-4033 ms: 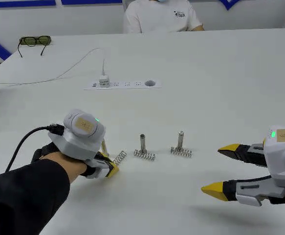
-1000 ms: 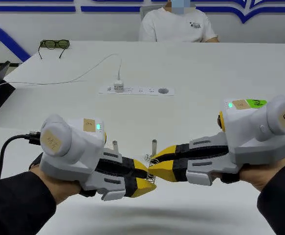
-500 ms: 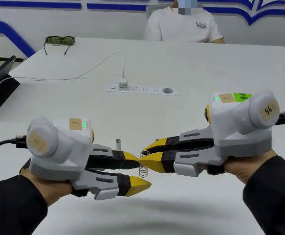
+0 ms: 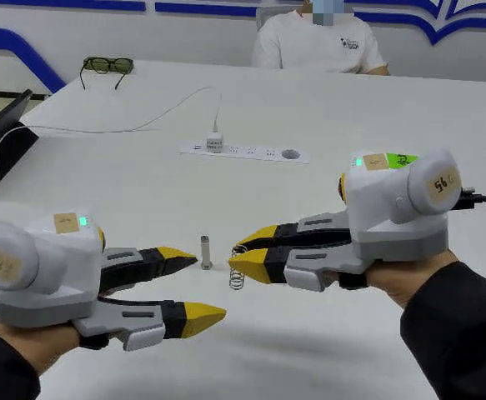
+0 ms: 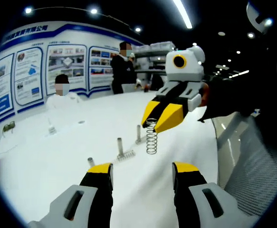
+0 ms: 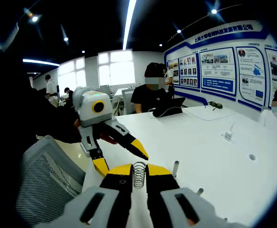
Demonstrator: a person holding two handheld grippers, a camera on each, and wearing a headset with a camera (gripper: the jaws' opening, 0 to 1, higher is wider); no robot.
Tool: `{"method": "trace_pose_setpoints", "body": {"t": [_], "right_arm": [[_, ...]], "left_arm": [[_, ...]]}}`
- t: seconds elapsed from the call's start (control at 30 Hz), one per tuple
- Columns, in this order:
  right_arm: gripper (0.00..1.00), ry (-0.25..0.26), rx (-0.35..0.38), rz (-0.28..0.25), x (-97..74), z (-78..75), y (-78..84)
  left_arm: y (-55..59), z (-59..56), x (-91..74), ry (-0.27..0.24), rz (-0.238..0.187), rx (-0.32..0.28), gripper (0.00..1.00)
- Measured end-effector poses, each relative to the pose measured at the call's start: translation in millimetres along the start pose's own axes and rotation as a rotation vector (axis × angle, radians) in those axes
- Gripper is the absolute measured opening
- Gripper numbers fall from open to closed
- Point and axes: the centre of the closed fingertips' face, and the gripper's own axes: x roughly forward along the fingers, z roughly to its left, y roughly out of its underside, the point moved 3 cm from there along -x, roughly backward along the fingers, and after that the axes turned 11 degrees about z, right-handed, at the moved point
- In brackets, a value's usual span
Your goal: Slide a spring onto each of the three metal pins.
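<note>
Spring [image 4: 237,277] hangs mid-frame in the head view, pinched at its top by the right gripper [image 4: 237,255], jaws nearly closed on it. The left gripper [image 4: 209,287], lower left, is wide open and holds nothing. Next, I think, the spring must line up over the pin [image 4: 205,252] just beside it and slide down. A sticker [image 4: 445,185] on the right gripper seems to say 56.

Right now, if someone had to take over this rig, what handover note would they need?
Left gripper: open, empty.
Right gripper: shut on a spring, which hangs from its tips next to a bare pin.
In the left gripper view all three pins stand in a row; a second spring lies flat beside the middle pin.
Done: no pin visibly wears a spring yet.
Left: all three pins, starting with the held spring.
</note>
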Motion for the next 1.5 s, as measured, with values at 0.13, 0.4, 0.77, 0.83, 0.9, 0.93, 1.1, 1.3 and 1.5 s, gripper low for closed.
{"method": "trace_pose_setpoints", "body": {"t": [0.13, 0.4, 0.77, 0.83, 0.9, 0.93, 1.1, 1.3, 1.5], "right_arm": [[0.12, 0.008, -0.004, -0.007, 4.8, -3.6, -3.0], [0.12, 0.047, -0.012, -0.028, 16.5, -21.4, -16.1], [0.12, 0.147, -0.03, -0.054, 37.0, -52.3, -34.6], [0.12, 0.167, -0.032, -0.046, 41.9, -57.0, -35.3], [0.12, 0.169, -0.032, -0.042, 47.1, -59.7, -36.2], [0.12, 0.173, -0.033, -0.04, 49.2, -61.2, -36.2], [0.11, 0.188, -0.03, -0.022, 63.0, -70.9, -30.9], [0.11, 0.189, 0.002, -0.002, 75.4, -79.4, -18.9], [0.11, 0.2, 0.005, 0.002, 78.6, -81.9, -16.8]], "left_arm": [[5.0, 2.8, -6.4, -0.037, 0.001, -0.008, 0.57], [6.1, 13.7, -10.6, -0.082, -0.033, -0.067, 0.63], [3.5, 18.8, -12.0, -0.102, -0.055, -0.08, 0.68], [4.5, 18.6, -12.2, -0.104, -0.055, -0.082, 0.69], [4.9, 18.4, -12.6, -0.104, -0.057, -0.085, 0.69], [5.0, 18.6, -12.7, -0.105, -0.059, -0.087, 0.7], [5.7, 19.9, -13.1, -0.108, -0.058, -0.093, 0.7], [8.9, 20.3, -12.6, -0.109, -0.05, -0.099, 0.7], [11.7, 20.2, -10.8, -0.104, -0.042, -0.102, 0.69]]}}
